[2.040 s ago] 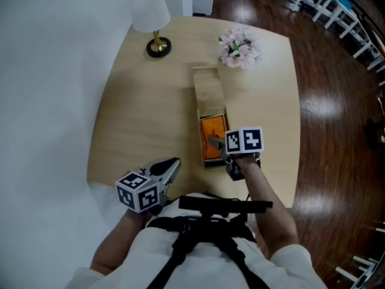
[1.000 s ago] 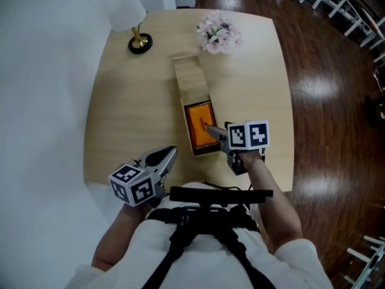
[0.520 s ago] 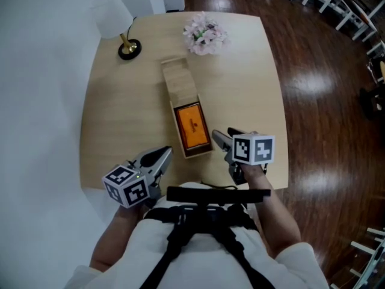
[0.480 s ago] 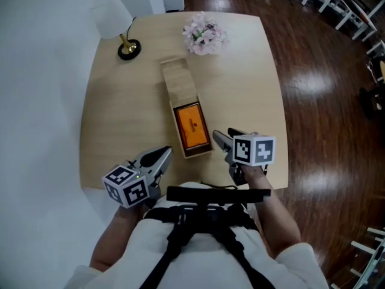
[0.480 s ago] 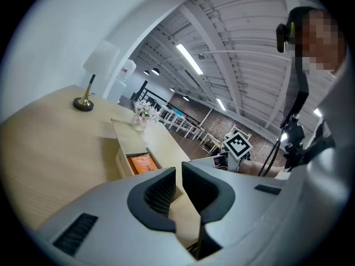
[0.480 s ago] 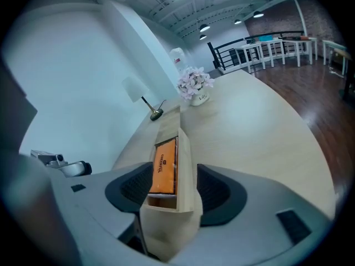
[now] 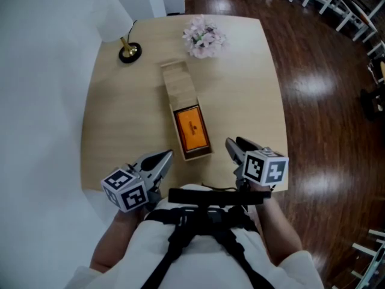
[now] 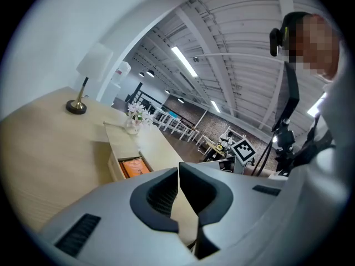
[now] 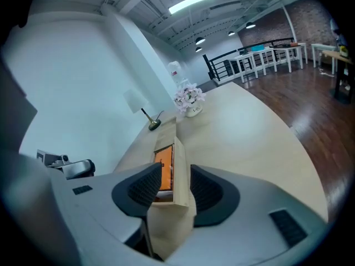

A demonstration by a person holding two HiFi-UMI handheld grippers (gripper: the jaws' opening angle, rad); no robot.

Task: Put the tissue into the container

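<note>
A pale wooden table with round corners (image 7: 252, 89) fills the middle of the head view. A long, thin wooden box (image 7: 179, 92) lies on it and points away from the person. The far part of the box has a wooden lid over it. The near part is open. A flat orange pack of tissues (image 7: 192, 129) lies inside the open part, down below the box walls.

A lamp with a white shade and a gold foot (image 7: 128, 52) stands at the far left corner of the table. A small bunch of pink and white flowers (image 7: 204, 37) stands near the far edge, just past the end of the box.

The left gripper (image 7: 169, 155) is over the near edge of the table, to the left of the box and apart from it. Its tongs are pressed together with nothing in them.

The right gripper (image 7: 233, 141) is to the right of the open end of the box, close to it but not touching. Its tongs have just been closing. They are a narrow way apart now, and nothing is between them.
</note>
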